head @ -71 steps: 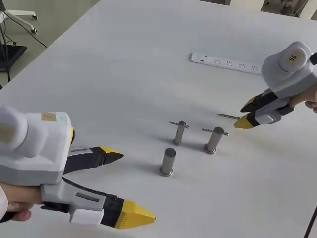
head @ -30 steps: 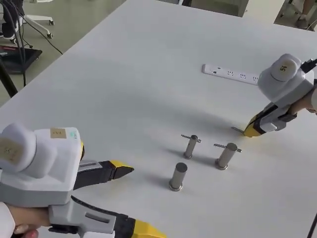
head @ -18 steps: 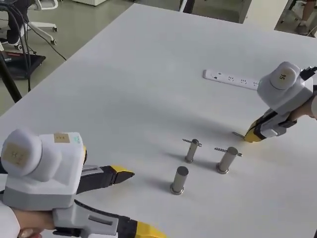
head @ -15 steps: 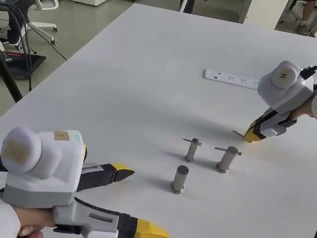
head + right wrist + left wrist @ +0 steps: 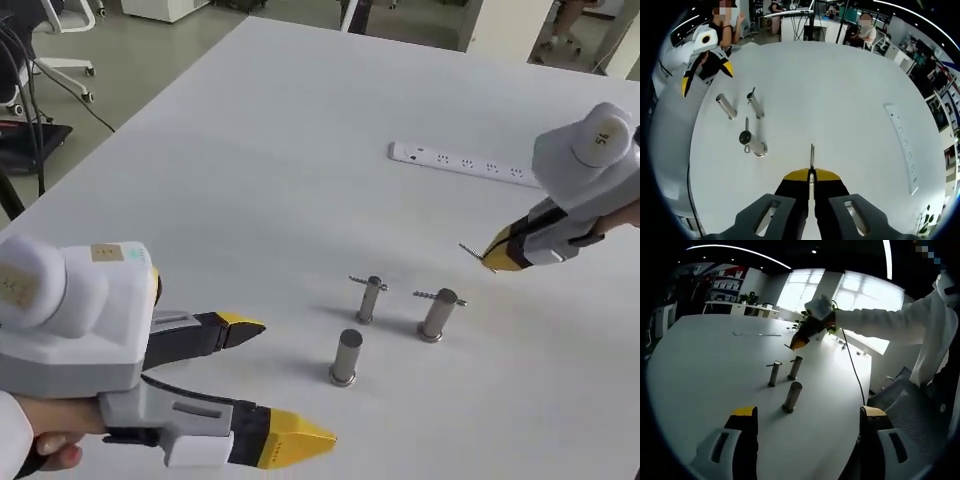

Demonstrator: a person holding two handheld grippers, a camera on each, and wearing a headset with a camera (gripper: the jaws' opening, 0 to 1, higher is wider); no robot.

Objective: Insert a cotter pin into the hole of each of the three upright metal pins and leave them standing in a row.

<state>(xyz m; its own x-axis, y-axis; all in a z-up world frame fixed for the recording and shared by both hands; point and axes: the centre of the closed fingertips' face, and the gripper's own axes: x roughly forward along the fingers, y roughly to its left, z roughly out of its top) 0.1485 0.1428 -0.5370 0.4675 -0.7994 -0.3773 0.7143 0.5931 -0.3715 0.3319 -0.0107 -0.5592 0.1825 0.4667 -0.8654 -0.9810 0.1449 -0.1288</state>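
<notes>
The right hand-held gripper (image 5: 497, 258) is shut tight on a cotter pin (image 5: 470, 249). The thin pin sticks out past the yellow tips and lies almost flat. It looks lifted a little above the surface (image 5: 250, 150). In the right gripper view it points straight ahead from the closed jaws.

Three metal pins stand upright near the middle of the surface. The first filled pin (image 5: 368, 298) and the second filled pin (image 5: 435, 312) each have a cotter pin through the top. The bare metal pin (image 5: 345, 355) has none, and it stands closest to the person's edge of the surface.

From the right hand-held gripper, the bare metal pin lies beyond the second filled pin, toward the near edge. So I think the held cotter pin has to go around that one — no bumping — and meet the bare one sideways. I cannot see its hole.

The left hand-held gripper (image 5: 295, 380) is wide open and holds nothing. It is the nearer one — it could steady the bare metal pin.
</notes>
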